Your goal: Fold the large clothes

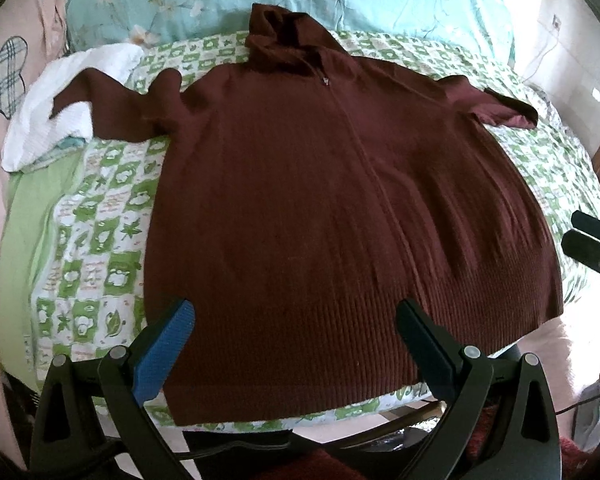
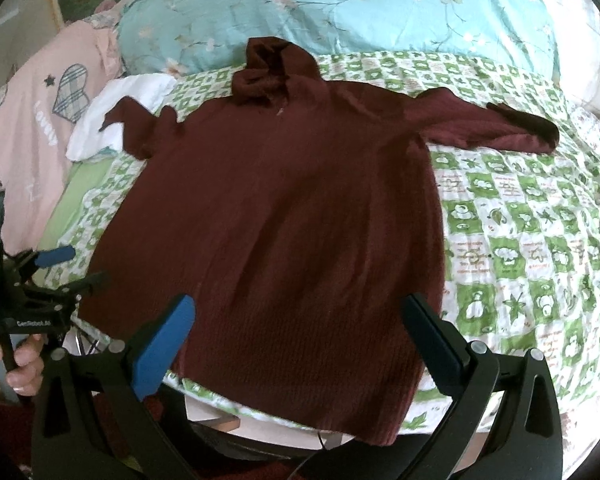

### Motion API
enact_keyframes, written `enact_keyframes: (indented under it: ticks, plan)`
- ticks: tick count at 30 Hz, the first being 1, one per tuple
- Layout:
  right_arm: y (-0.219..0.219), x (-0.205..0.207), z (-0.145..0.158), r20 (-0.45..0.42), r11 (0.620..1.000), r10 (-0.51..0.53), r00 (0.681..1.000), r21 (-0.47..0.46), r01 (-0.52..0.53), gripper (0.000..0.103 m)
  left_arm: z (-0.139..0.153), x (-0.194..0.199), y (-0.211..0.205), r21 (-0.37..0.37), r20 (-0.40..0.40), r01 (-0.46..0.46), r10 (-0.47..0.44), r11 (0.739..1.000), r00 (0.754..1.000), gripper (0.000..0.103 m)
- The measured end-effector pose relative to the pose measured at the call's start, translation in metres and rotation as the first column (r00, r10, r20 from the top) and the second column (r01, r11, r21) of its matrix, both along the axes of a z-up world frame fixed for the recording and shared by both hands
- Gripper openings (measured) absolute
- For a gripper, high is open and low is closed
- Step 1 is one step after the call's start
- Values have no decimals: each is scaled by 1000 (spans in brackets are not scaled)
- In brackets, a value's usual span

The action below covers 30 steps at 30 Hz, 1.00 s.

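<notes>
I've got both wrist cams at the bed's (image 1: 100,216) foot edge, looking toward the pillow end, close over the sweater's (image 1: 320,208) hem. Left cam sits toward the left corner, right cam rightward. Shared: sweater, bedspread, pillow (image 2: 340,12).

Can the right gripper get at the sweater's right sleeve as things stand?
Probably yes. The right gripper hangs open over the hem of the maroon sweater, and the right sleeve lies spread on the green quilt, with nothing on it or between.
</notes>
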State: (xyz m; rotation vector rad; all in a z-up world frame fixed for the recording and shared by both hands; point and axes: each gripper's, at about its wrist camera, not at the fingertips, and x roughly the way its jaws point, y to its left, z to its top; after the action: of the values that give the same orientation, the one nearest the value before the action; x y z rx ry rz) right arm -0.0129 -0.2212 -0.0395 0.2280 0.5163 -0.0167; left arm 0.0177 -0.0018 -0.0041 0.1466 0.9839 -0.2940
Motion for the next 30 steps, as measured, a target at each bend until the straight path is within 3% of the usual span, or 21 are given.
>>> enact_keyframes:
  ticks: [4,5,9,10,12,16,18,20,23,30]
  plan:
    - [-30,12,7,-34,999,-43,998,17,44,94,-4,14,4,-46,-44,-10,8,999,999,101]
    - [-37,14,10,-54,998,-60,997,-16,60,92,-4,18,4,-47,-47,-13,11,999,999,101]
    - [-84,25,29,-60,990,-139,989,-6,138,73,-6,35,2,-35,-49,-17,15,999,999,101]
    - [-97,31,28,-65,988,-146,987,44,149,73,-5,37,1,-35,-51,-18,16,999,999,101]
    - [-126,41,37,-52,982,-181,982,50,184,73,-5,47,-3,-34,-52,-18,16,999,999,101]
    - [-194,79,52,-35,965,-257,966,37,258,69,-6,67,-11,-51,-70,-25,21,998,997,101]
    - [-232,106,59,-32,951,-309,950,-20,309,69,-7,76,-16,-52,-78,-25,21,998,997,101]
    - [-267,139,55,-57,942,-333,941,-55,330,68,-10,86,-23,-47,-87,-19,14,999,996,101]
    - [-308,190,43,-145,931,-359,922,-122,343,58,-15,101,-34,-41,-109,-12,7,999,994,101]
    - [-333,247,7,-290,938,-334,897,-200,284,51,-27,131,-53,-37,-141,-9,4,999,990,101]
